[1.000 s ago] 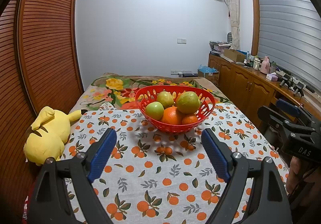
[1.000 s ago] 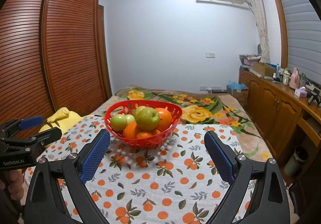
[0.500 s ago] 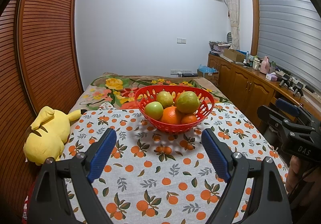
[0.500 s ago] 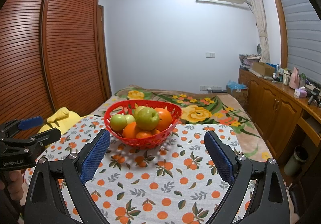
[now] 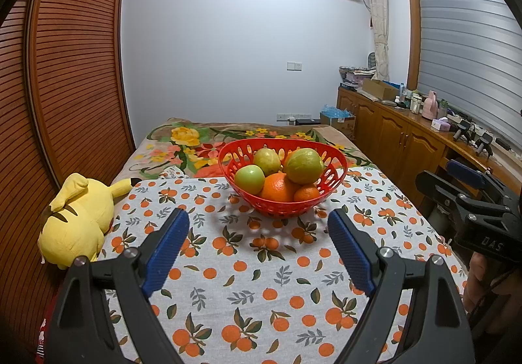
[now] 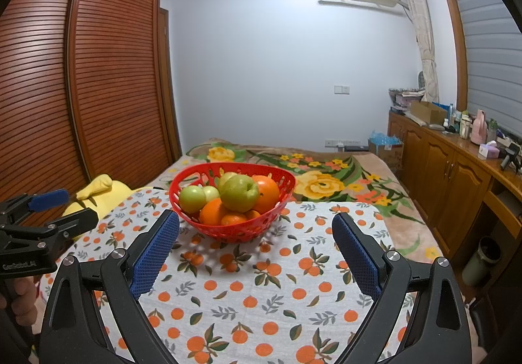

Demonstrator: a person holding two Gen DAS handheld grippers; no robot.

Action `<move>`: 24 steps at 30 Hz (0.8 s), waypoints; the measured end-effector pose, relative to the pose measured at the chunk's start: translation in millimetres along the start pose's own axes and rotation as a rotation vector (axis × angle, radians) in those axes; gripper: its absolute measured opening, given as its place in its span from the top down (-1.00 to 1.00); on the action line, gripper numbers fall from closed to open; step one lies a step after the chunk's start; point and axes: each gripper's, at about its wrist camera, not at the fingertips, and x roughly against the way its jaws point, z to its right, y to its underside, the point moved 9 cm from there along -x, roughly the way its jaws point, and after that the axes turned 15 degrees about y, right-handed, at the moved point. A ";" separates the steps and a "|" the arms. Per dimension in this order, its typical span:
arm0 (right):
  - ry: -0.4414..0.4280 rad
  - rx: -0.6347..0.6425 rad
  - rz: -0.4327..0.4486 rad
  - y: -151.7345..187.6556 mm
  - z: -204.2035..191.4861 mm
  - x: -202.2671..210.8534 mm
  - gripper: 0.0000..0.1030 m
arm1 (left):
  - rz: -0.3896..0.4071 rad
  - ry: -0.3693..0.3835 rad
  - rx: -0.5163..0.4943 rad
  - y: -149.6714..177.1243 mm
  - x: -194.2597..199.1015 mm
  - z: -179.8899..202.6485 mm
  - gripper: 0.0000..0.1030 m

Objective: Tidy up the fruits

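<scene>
A red plastic basket stands on the orange-print cloth, holding green apples and oranges piled together. It also shows in the right wrist view, with a large green apple on top. My left gripper is open and empty, hovering over the cloth short of the basket. My right gripper is open and empty, also just short of the basket. Each gripper shows at the edge of the other's view.
A yellow plush toy lies at the cloth's left edge by the slatted wardrobe. A floral blanket lies beyond the basket. Wooden cabinets with clutter run along the right wall.
</scene>
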 end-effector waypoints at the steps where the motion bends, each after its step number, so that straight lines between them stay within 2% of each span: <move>1: 0.001 0.001 0.000 0.0 0.1 0.0 -0.87 | 0.000 0.000 0.001 -0.3 0.1 -0.5 -0.70; 24: 0.001 0.001 0.001 0.0 0.5 0.1 -0.87 | 0.002 0.006 -0.001 2.0 3.4 6.3 -0.71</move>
